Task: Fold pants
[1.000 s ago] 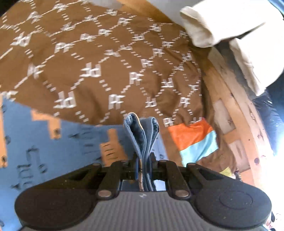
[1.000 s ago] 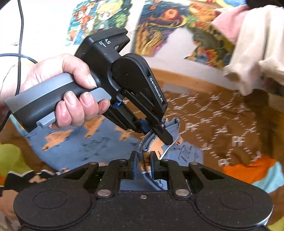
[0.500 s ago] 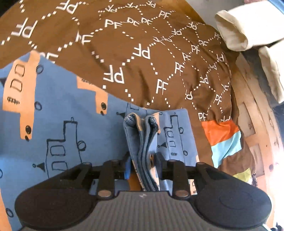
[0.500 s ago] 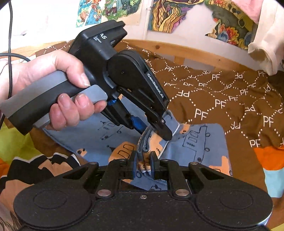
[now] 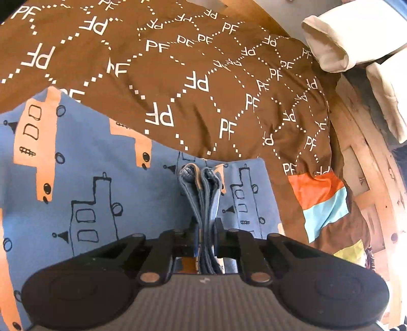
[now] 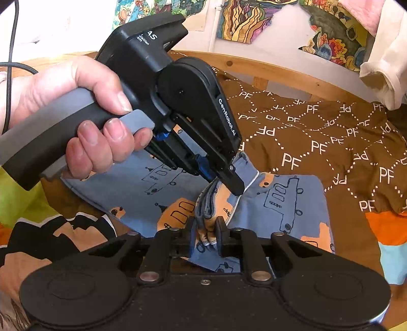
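Note:
Blue pants (image 5: pixel 89 165) printed with orange buses and black line drawings lie on the brown blanket. A thick bunch of their folded edge (image 5: pixel 201 188) stands between the fingers of my left gripper (image 5: pixel 204 226), whose jaws are closing and press on it. In the right wrist view a hand (image 6: pixel 84 114) holds that left gripper (image 6: pixel 236 188), tip down on the raised cloth. Just below it my right gripper (image 6: pixel 206 229) is shut on the same gathered edge of the pants (image 6: pixel 279 211).
A brown blanket with white "PF" lettering (image 5: pixel 203 76) covers the bed. The wooden bed frame (image 5: pixel 366 157) runs along the right, with cream cloth (image 5: pixel 343 33) hanging over it. Colourful posters (image 6: pixel 249 17) hang on the wall behind. A black cable (image 6: pixel 10 51) trails at the left.
Both grippers have sunk toward the bed with the gathered edge, and the pants now lie spread below them. The left fingers stood wider half a second ago and have drawn in on the bunch.

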{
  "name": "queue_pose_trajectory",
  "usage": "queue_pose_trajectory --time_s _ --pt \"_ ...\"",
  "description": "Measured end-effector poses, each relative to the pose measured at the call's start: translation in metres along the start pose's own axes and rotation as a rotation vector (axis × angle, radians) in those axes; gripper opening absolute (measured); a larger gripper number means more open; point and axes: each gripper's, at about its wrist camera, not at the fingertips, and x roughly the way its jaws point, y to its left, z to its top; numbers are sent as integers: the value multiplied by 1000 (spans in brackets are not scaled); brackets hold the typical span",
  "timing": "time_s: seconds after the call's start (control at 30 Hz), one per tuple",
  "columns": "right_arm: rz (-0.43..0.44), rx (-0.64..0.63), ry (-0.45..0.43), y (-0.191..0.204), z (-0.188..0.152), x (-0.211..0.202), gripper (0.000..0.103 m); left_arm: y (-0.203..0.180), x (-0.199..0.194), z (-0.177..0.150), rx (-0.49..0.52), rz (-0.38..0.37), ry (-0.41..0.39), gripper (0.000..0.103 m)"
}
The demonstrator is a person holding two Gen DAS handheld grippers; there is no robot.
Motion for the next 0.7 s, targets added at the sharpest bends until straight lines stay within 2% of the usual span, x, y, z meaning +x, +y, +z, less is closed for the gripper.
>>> queue_pose_trajectory --time_s 0.23,0.7 --pt "19 -19 -22 13 5 -9 15 8 -21 -4 -4 9 -20 11" --pt "138 -73 -37 60 28 1 15 49 -65 -14 -50 83 -64 11"
